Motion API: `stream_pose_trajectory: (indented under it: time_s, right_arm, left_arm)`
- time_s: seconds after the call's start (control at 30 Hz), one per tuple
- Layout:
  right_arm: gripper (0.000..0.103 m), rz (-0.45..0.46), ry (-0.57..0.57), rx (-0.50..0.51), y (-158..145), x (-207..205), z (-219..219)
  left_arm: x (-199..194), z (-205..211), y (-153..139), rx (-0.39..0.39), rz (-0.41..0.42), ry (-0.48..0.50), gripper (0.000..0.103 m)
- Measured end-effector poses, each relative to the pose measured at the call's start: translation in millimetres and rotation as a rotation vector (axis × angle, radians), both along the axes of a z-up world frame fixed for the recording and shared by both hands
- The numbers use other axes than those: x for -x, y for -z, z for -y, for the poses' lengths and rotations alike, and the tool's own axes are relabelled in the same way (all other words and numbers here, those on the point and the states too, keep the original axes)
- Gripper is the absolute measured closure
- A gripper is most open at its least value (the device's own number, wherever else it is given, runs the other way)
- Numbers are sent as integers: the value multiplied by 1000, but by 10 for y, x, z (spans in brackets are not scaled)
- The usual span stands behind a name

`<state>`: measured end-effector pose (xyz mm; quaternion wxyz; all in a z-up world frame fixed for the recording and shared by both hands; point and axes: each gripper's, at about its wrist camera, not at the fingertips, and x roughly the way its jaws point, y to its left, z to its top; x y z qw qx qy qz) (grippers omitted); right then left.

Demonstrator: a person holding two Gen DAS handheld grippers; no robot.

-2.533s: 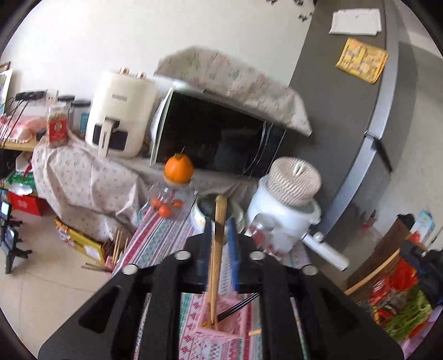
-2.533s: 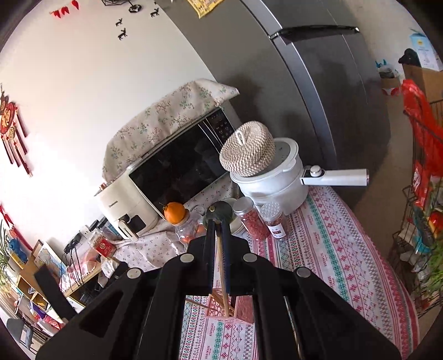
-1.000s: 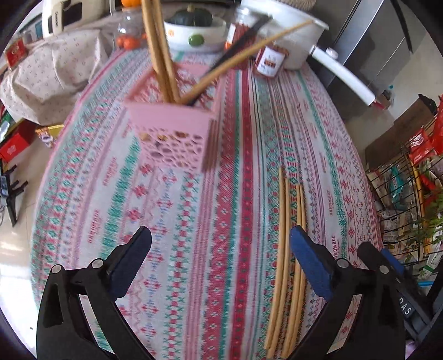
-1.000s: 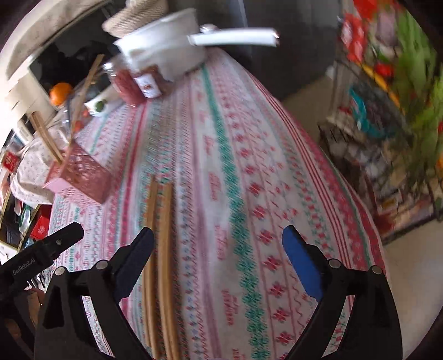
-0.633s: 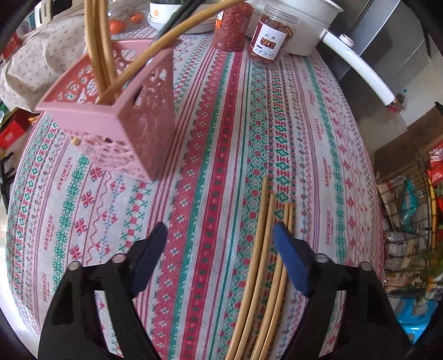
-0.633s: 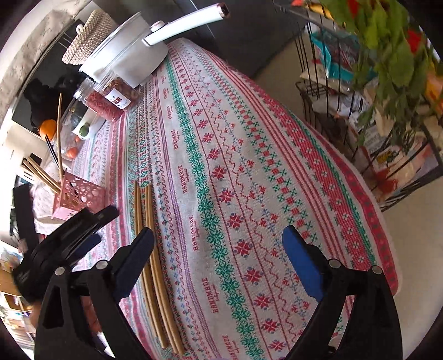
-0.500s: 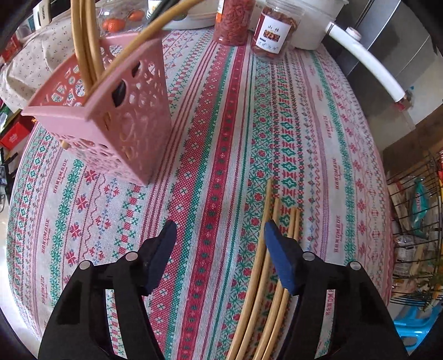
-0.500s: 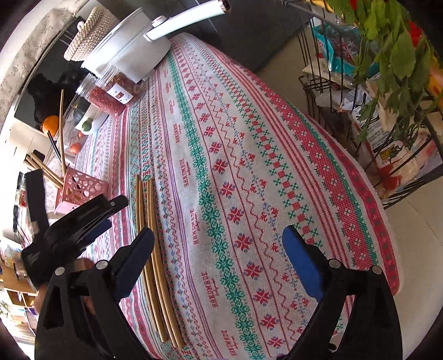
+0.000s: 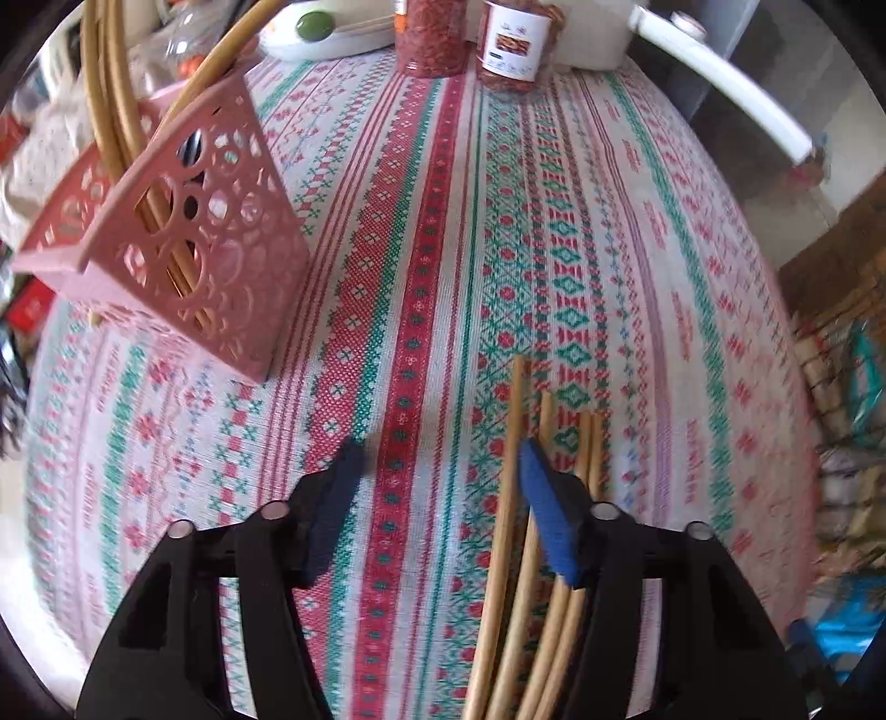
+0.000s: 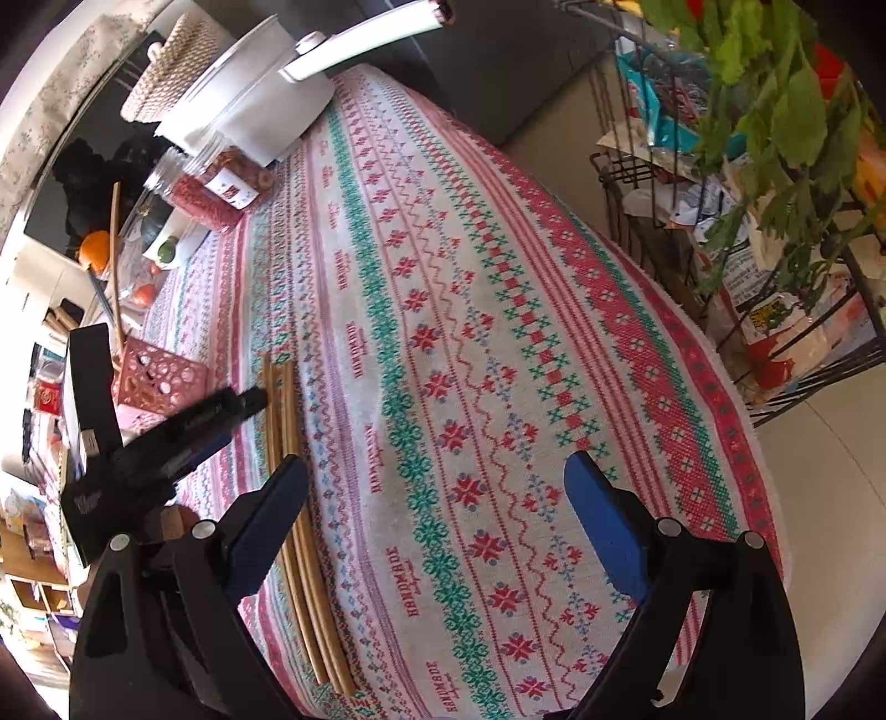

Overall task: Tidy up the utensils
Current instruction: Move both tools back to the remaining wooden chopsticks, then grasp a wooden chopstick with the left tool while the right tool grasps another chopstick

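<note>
The near ends of the loose wooden chopsticks are cut off by the lower edge of the left wrist view, and part of them is covered by the right blue-padded finger of the left gripper, whose jaws are closing. The tops of the chopsticks in the pink perforated plastic holder are lost past the upper edge. The label on the clear jar of red berries is too blurred to be read
</note>
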<state>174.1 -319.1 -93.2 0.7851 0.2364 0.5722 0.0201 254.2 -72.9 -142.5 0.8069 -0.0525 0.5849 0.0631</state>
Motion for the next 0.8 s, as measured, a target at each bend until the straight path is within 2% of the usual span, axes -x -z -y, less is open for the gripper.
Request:
stream_pose_trajectory:
  time_s: [0.13, 0.17, 0.2, 0.27, 0.47, 0.53, 0.63, 0.73, 0.8]
  right_arm:
    - [12, -9, 24, 24, 36, -36, 13]
    - [12, -15, 25, 23, 53, -51, 3]
    - [12, -18, 23, 25, 63, -64, -15]
    - [12, -24, 4, 48, 97, -119, -107]
    - [12, -32, -60, 51, 195, -327, -494]
    - [13, -27, -81, 57, 213, -398, -618]
    - [30, -42, -110, 59, 260, -488, -813]
    - [32, -52, -108, 70, 304, -569, -943]
    - [43, -47, -113, 60, 302, -612, -1015]
  left_arm:
    - [70, 25, 5, -8, 18, 52, 56]
    - [86, 18, -4, -7, 19, 68, 68]
    - [110, 13, -14, -5, 21, 81, 86]
    - [181, -10, -21, 9, 26, 105, 96]
    - [462, -253, -67, 116, 36, 104, 98]
    - [539, -328, -134, 121, 53, 107, 98]
    - [680, -438, -286, 126, 92, 117, 98]
    - [794, -598, -410, 139, 119, 107, 98]
    - [855, -710, -483, 144, 138, 98, 98]
